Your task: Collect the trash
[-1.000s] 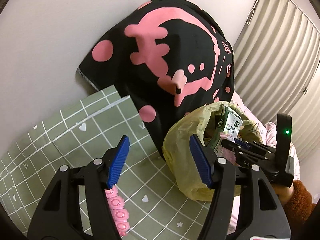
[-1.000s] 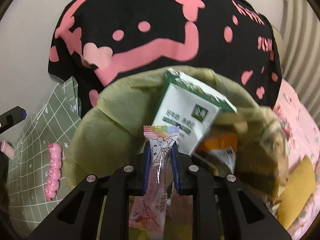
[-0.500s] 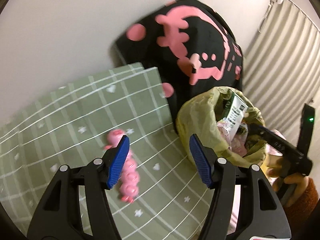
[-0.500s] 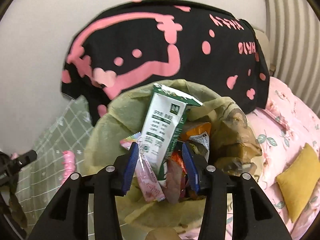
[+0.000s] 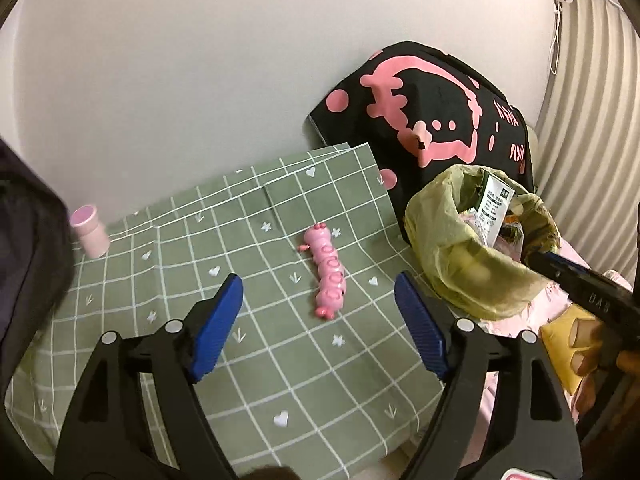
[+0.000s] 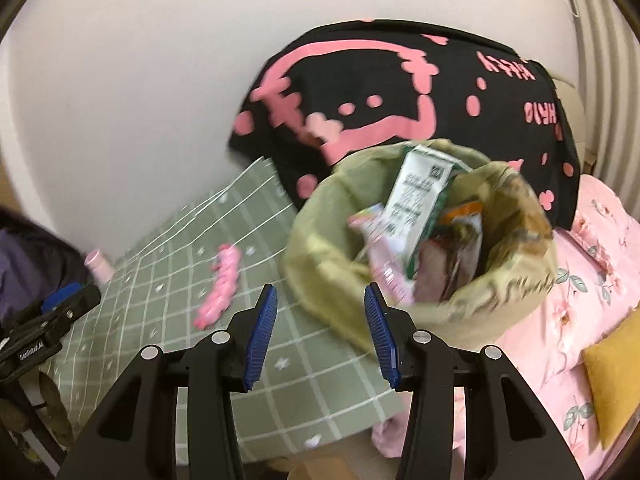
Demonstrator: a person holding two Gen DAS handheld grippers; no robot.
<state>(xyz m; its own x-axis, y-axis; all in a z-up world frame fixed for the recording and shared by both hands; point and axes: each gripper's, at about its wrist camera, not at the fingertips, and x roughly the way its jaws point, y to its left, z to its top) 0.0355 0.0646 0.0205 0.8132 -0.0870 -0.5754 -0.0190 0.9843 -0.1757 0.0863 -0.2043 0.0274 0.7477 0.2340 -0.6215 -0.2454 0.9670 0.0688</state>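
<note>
The trash bag, an olive-yellow liner with its rim rolled open, is the landmark here; it stands at the edge of the green checked cloth, leaning against the black cushion with pink print behind it. Its mouth gapes upward, which is likely why it is propped there: things can be dropped straight in. Inside it stand a white-and-green carton, a pink wrapper beside the carton, and an orange packet, all poking above the rim, so the bag looks close to full.

The right gripper hangs just in front of the bag, its 2 blue pads parted with nothing between them; the pink wrapper lies in the bag beyond its tips. The left gripper is further from the bag, out over the cloth, and its jaws are opening, wide apart and empty. Ahead of it, between it and the bag's near side, lies a pink caterpillar toy flat on the cloth; whether it counts as trash I cannot tell, though the left gripper seems aimed at it.

Well away from the bag, at the cloth's far edge by the wall, stands a small pink bottle. On the bag's other side are pink floral bedding and a yellow pillow. Nothing blocks the way from toy to bag except the right gripper itself, which stands near the bag's mouth
</note>
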